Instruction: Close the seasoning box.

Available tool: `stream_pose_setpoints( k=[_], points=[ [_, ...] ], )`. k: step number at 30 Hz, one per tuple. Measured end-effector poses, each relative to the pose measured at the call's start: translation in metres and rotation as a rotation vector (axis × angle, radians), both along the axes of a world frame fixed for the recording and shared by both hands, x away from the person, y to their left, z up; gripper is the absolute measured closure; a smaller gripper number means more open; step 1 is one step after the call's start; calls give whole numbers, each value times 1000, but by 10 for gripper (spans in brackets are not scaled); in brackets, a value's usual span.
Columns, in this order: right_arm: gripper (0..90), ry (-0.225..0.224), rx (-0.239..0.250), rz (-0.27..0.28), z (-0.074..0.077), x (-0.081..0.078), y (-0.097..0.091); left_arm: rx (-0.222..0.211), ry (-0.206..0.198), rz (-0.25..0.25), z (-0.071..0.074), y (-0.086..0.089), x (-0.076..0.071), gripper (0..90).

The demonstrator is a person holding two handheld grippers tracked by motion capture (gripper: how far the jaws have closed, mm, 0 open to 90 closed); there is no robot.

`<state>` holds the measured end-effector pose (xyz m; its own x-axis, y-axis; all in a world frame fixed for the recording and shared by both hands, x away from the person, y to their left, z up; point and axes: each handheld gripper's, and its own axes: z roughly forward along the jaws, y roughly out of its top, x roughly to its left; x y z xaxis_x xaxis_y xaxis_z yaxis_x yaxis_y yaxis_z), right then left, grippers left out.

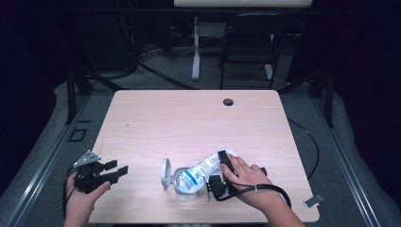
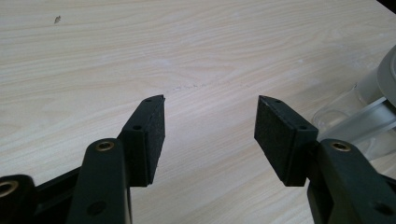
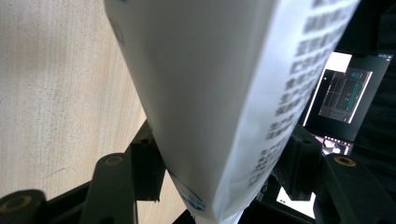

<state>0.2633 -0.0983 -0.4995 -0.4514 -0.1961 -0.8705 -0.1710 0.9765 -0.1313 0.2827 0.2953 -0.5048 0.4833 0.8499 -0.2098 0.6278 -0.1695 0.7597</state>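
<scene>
Mostly white packet (image 1: 201,169), blue label, printed text.

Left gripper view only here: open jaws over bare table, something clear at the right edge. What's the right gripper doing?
Observer: The right gripper is clamped across a white and blue packet, one jaw on each side.
Operator: And the clear thing?
Observer: A clear container with its lid swung open. The packet's far end is at its mouth; I cannot tell whether it is inside.
Operator: Is my left in the way?
Observer: No. The left gripper sits near the table's left front corner, apart from the container.
</scene>
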Motion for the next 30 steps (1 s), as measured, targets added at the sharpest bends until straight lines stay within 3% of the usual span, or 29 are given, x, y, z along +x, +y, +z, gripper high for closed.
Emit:
stream_pose_setpoints(
  k=[30],
  points=[
    [437, -9, -14, -5, 2, 2, 3, -4, 3, 6, -1, 2, 0, 437]
  ],
)
